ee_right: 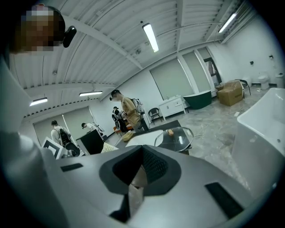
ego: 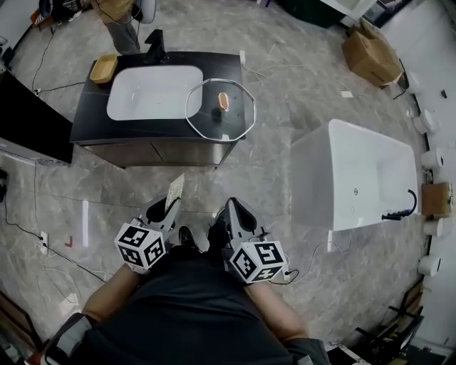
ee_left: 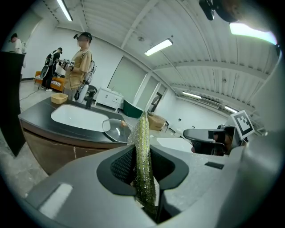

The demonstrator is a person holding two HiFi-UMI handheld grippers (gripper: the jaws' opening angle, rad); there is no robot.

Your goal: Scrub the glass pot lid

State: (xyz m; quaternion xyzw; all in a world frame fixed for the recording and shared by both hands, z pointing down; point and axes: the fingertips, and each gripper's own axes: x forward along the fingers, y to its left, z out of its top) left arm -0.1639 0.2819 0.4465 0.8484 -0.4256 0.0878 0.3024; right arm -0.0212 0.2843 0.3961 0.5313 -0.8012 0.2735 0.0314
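The glass pot lid (ego: 206, 120), octagonal with a small wooden knob, lies flat on the dark vanity counter (ego: 92, 132) to the right of the white sink basin (ego: 153, 91). The lid (ee_left: 116, 129) also shows far ahead in the left gripper view, and the lid (ee_right: 174, 137) in the right gripper view. Both grippers hang close to my body, well short of the counter. My left gripper (ego: 162, 212) is shut on a thin green scouring pad (ee_left: 143, 156) that sticks up past the jaws. My right gripper (ego: 235, 214) is shut with nothing in it.
A black faucet (ego: 154, 47) and a yellow dish (ego: 104, 68) stand behind the basin. A person (ego: 117, 18) stands beyond the counter. A white bathtub (ego: 356, 171) sits to the right, a cardboard box (ego: 370, 53) far right, a black panel (ego: 28, 114) left. Cables cross the marble floor.
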